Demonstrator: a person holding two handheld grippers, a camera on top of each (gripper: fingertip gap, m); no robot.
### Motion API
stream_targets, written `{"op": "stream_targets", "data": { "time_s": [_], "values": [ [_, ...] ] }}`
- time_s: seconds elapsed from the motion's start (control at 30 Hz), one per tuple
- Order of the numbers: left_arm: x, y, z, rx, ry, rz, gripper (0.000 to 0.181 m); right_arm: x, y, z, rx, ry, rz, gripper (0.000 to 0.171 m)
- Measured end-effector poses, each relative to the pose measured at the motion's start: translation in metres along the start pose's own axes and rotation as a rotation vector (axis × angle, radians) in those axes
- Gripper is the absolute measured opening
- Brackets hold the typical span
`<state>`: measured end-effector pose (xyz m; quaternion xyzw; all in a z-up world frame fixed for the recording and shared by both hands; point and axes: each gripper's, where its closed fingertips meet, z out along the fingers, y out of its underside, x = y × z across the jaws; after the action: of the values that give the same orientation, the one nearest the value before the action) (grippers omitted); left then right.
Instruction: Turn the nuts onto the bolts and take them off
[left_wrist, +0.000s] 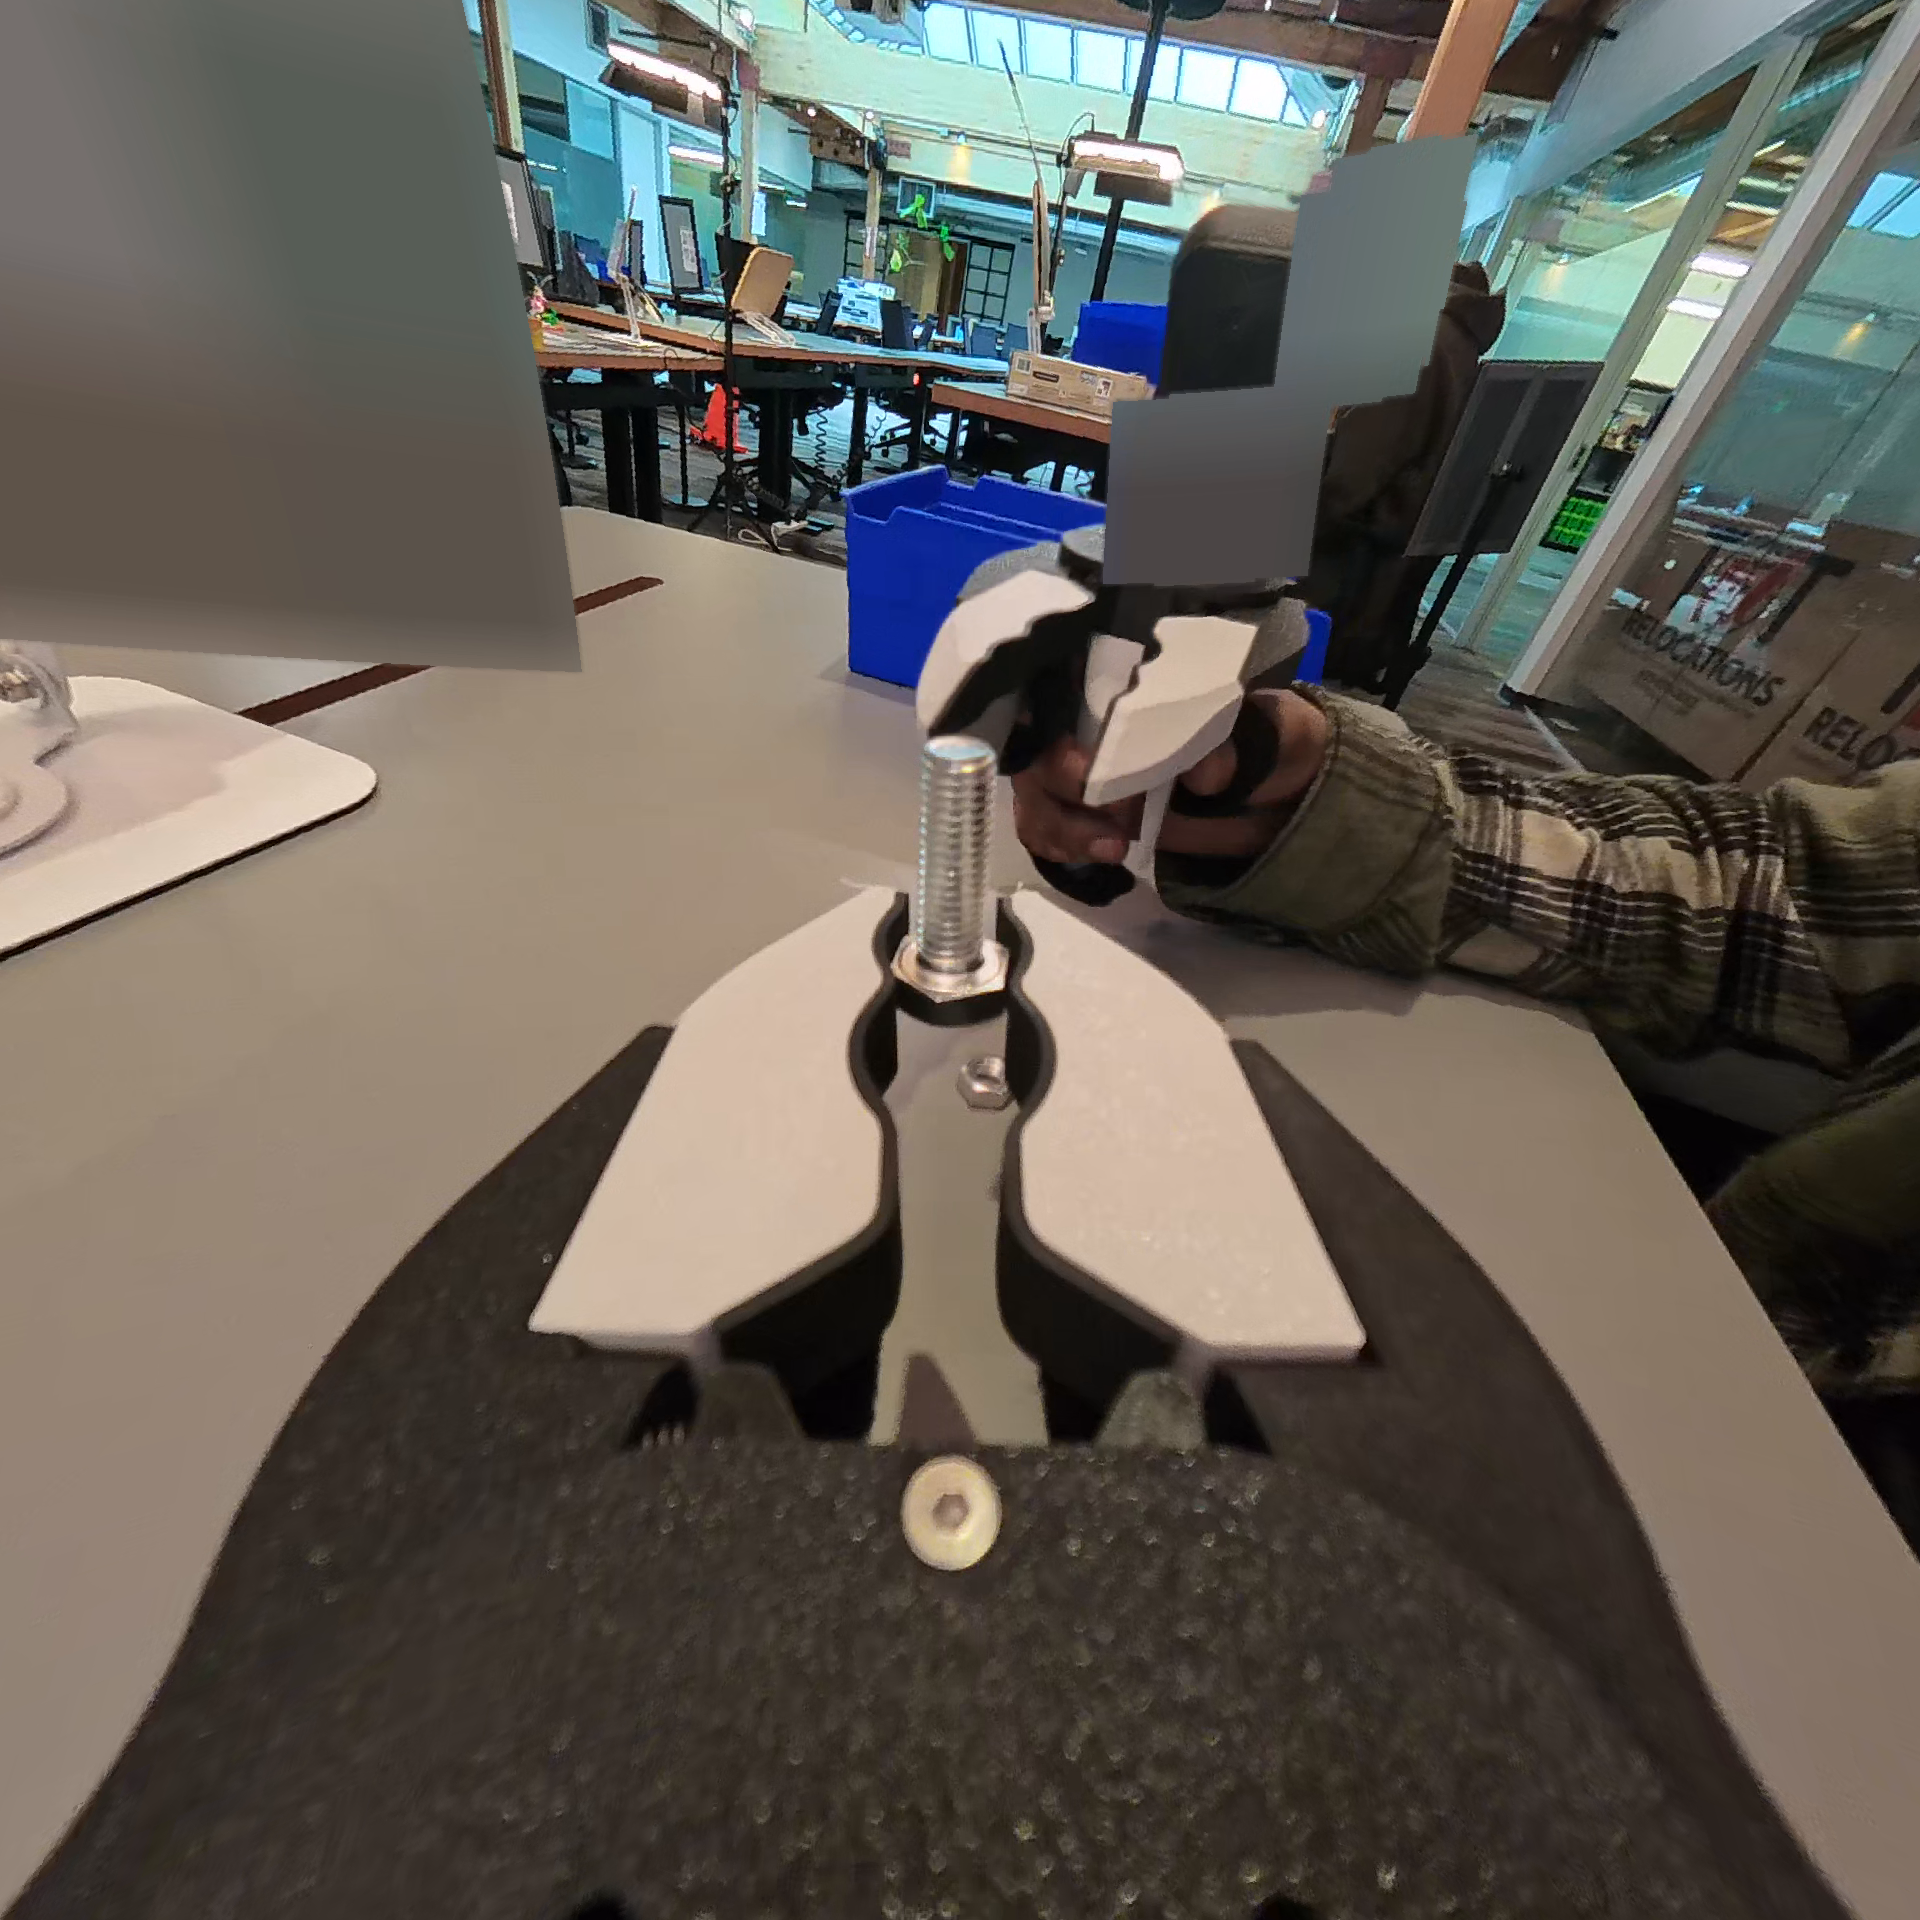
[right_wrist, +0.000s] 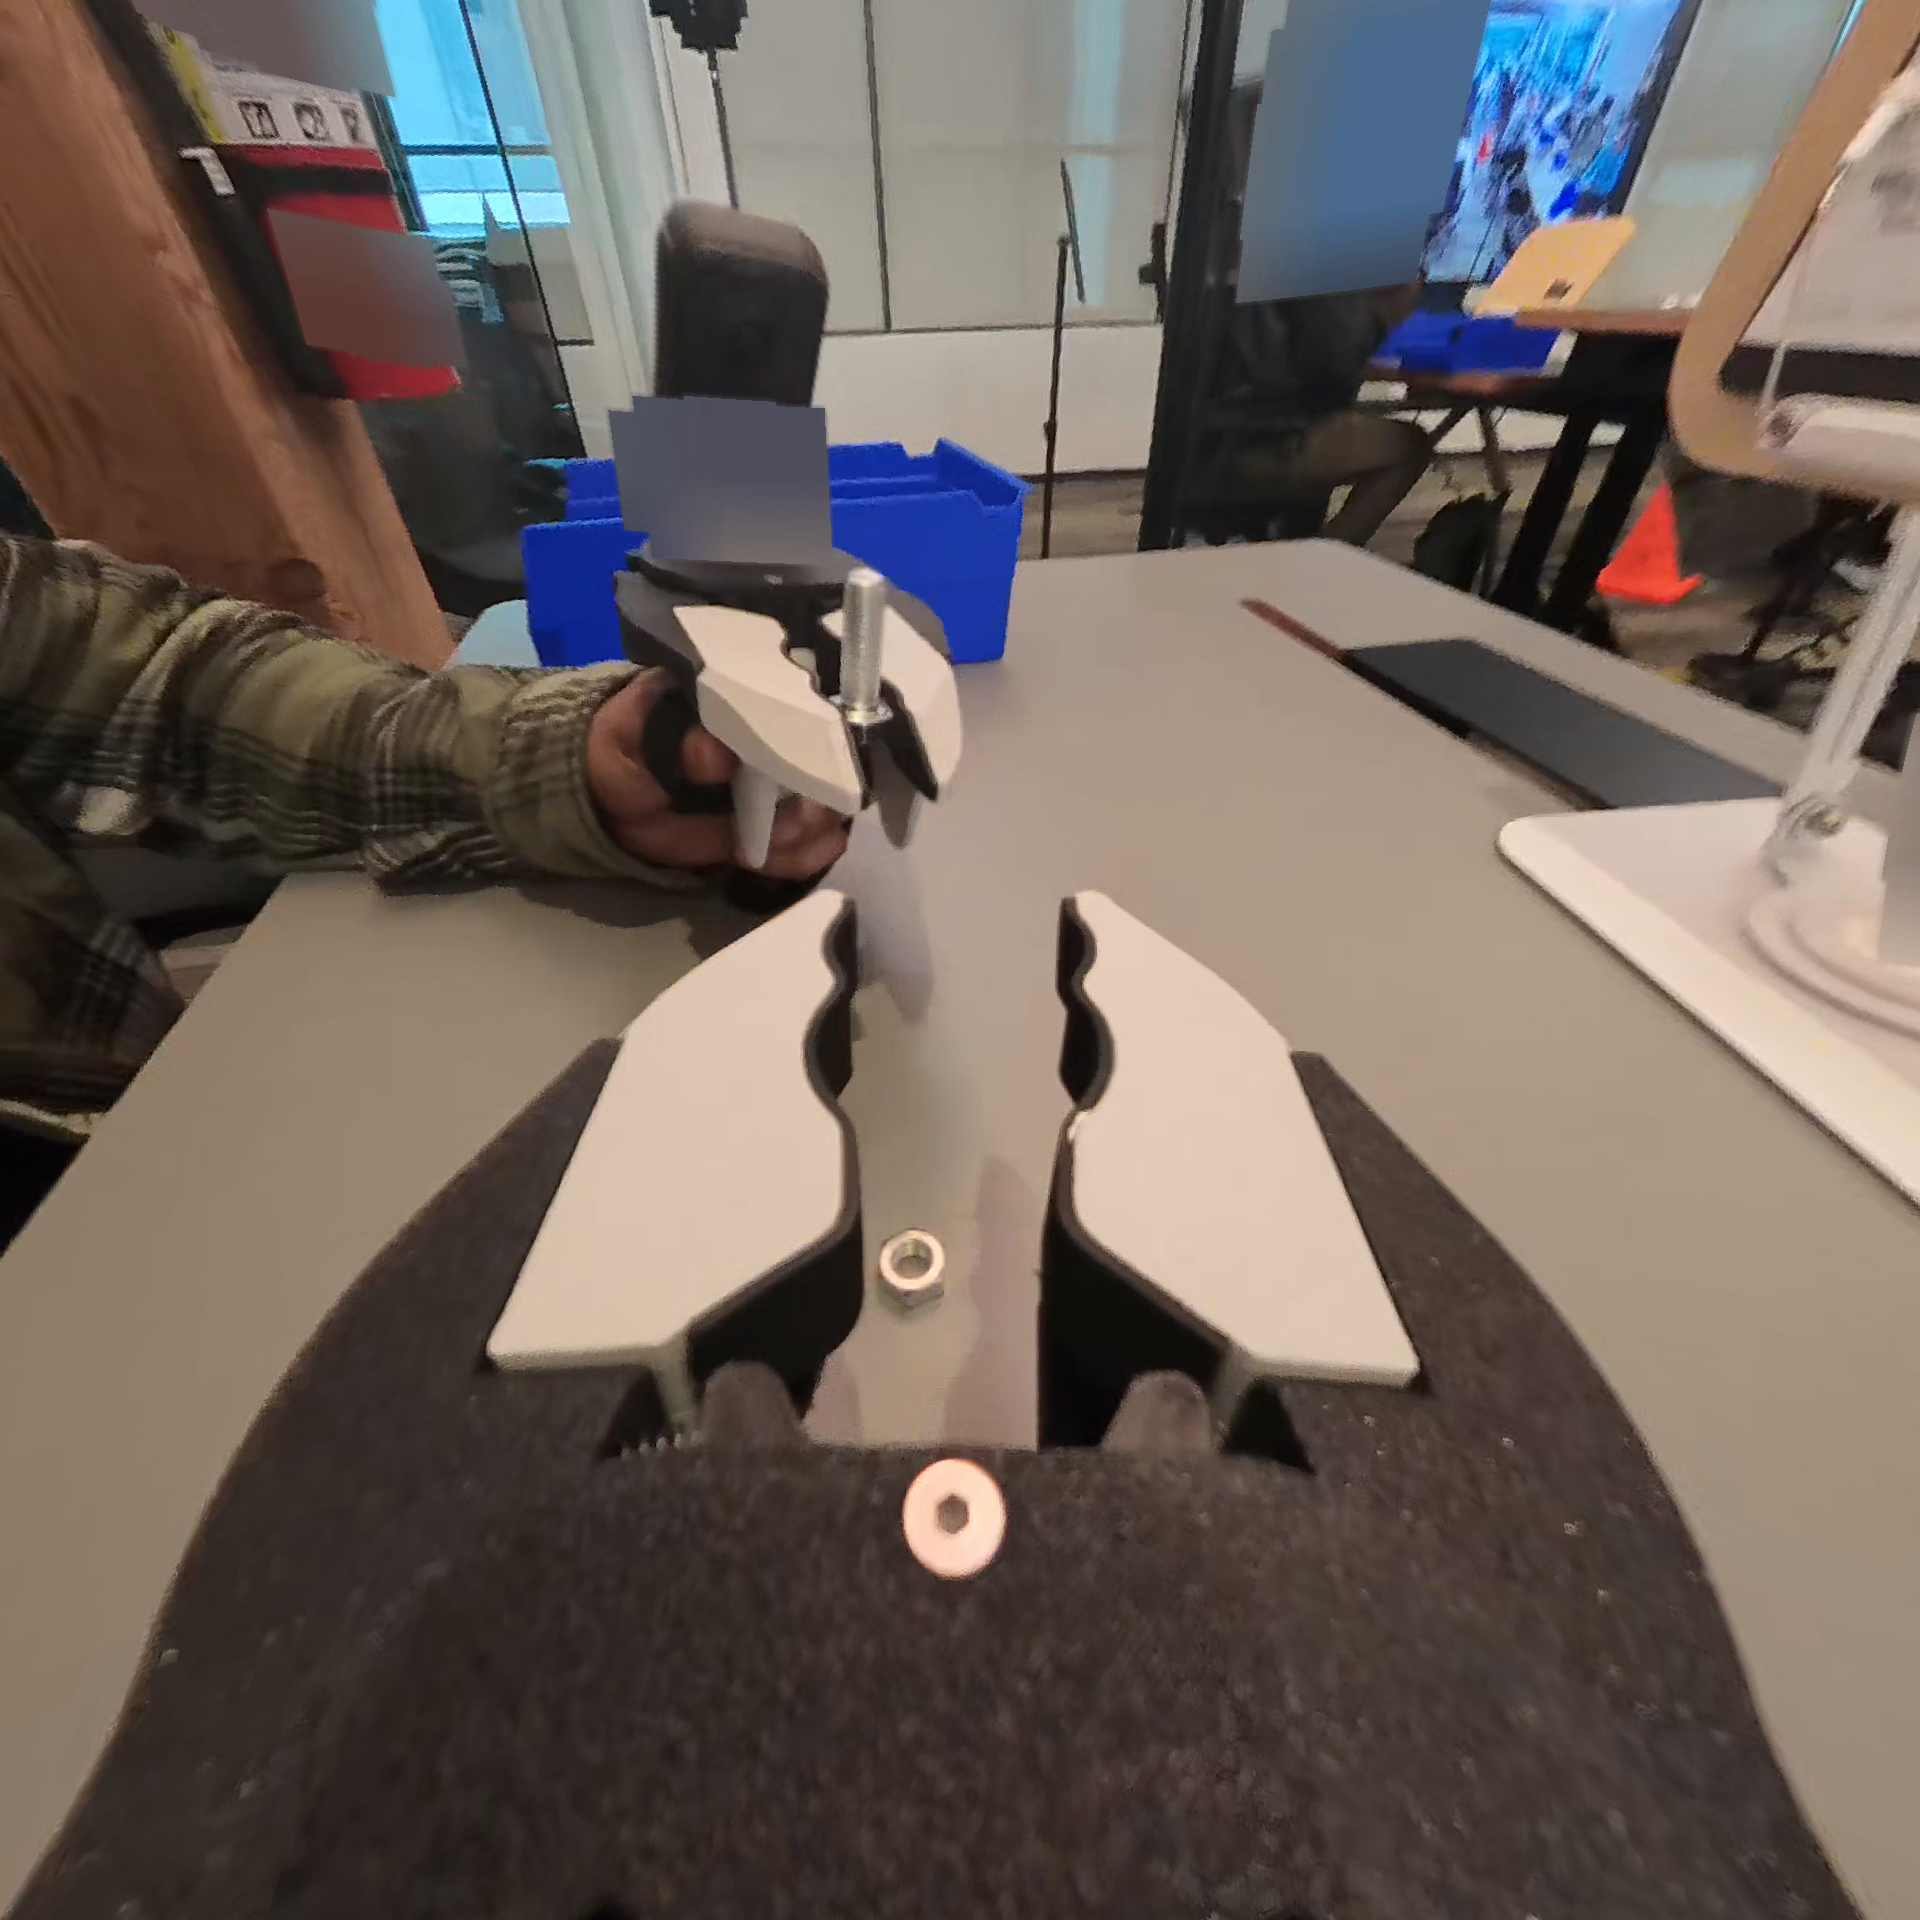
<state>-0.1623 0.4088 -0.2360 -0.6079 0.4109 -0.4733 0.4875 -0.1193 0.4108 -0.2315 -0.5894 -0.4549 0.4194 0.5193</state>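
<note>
Two grippers, one bolt, one nut, all working over a grey desk (right_wrist: 1195, 748).

1. Left gripper (left_wrist: 948, 940): jaws are clamping the bolt (left_wrist: 956, 852) at its hex head, holding the threaded shank upright with the free end pointing up. The right wrist view is showing the same hold from the far side, bolt (right_wrist: 864, 644) standing clear above the left gripper (right_wrist: 883, 748).

2. Right gripper (right_wrist: 961, 914): jaws are standing apart, holding nothing. They are straddling the nut (right_wrist: 911, 1270), which is lying flat on the desk between the finger bases, hole facing up. In the left wrist view the right gripper (left_wrist: 1081, 727) is hovering just beyond the bolt tip.

3. Nut (left_wrist: 982, 1081): loose, not yet on any thread, lying near the desk edge closest to the person.

4. Blue bin (right_wrist: 914, 520): sitting at the far desk edge.

Handling notes: both parts are looking like plated steel, so likely rigid, smooth and prone to slipping. The nut is small and light; taking it across two opposite flats seems best, keeping the hole open. The bolt is being gripped low, which is leaving the thread free.
</note>
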Motion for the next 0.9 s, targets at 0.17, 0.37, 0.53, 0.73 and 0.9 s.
{"op": "stream_targets", "data": {
  "time_s": [0.17, 0.37, 0.53, 0.73, 0.9],
  "values": [
    [-0.006, -0.004, -0.005, 0.009, -0.041, 0.021, 0.015, -0.003, 0.02, 0.013, -0.104, 0.018, -0.009, 0.038],
    [-0.017, -0.011, -0.016, 0.049, -0.1, 0.04, 0.016, -0.005, 0.025, 0.015, -0.168, 0.048, -0.044, 0.038],
    [-0.024, -0.012, -0.021, 0.059, -0.156, 0.05, 0.016, 0.0, 0.024, 0.009, -0.161, 0.066, 0.007, 0.038],
    [-0.028, -0.011, -0.027, 0.044, -0.202, 0.074, 0.016, 0.005, 0.021, 0.006, -0.142, 0.083, 0.064, 0.039],
    [-0.031, -0.01, -0.031, 0.049, -0.216, 0.057, 0.015, 0.009, 0.028, 0.007, -0.169, 0.1, 0.103, 0.047]
  ]
}}
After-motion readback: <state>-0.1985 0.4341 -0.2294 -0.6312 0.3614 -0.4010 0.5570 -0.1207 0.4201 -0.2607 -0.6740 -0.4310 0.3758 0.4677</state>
